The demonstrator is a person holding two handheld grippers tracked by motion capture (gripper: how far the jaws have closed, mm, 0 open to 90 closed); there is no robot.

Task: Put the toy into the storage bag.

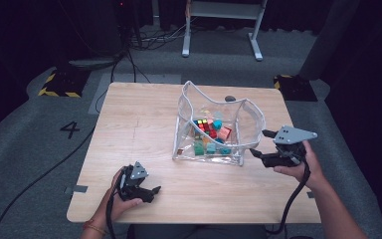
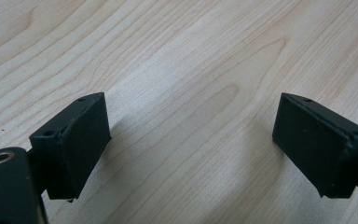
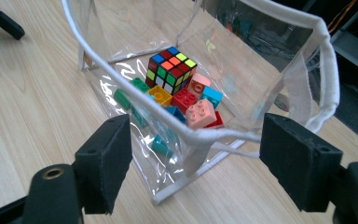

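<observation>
— So, where does the clear bag (image 1: 219,127) sit?

— On the wooden table (image 1: 139,129), right of centre and toward the far edge, standing open with its white-trimmed rim up. Inside lie a puzzle cube (image 3: 171,69) with coloured squares and a heap of toy bricks (image 3: 198,112) in red, pink, green, yellow and blue.

— And the right gripper (image 1: 258,144)?

— It is held in the person's right hand (image 1: 303,167) just beside the bag's right near corner. Its jaws are spread wide and hold nothing; in the right gripper view the bag's white rim (image 3: 200,135) runs across the gap between them (whether a pad touches the plastic cannot be told).

— What about the other one?

— The left gripper (image 1: 151,191) is in the left hand (image 1: 122,199) near the table's near edge, left of the bag and well apart from it. In the left gripper view its jaws stand wide apart over bare wood grain, nothing between them.

— Anything beyond the table?

— Grey carpet, black cables (image 1: 129,55) on the floor, a white frame (image 1: 224,25) at the far side, and a "4" (image 1: 70,129) marked on the floor to the left.
</observation>
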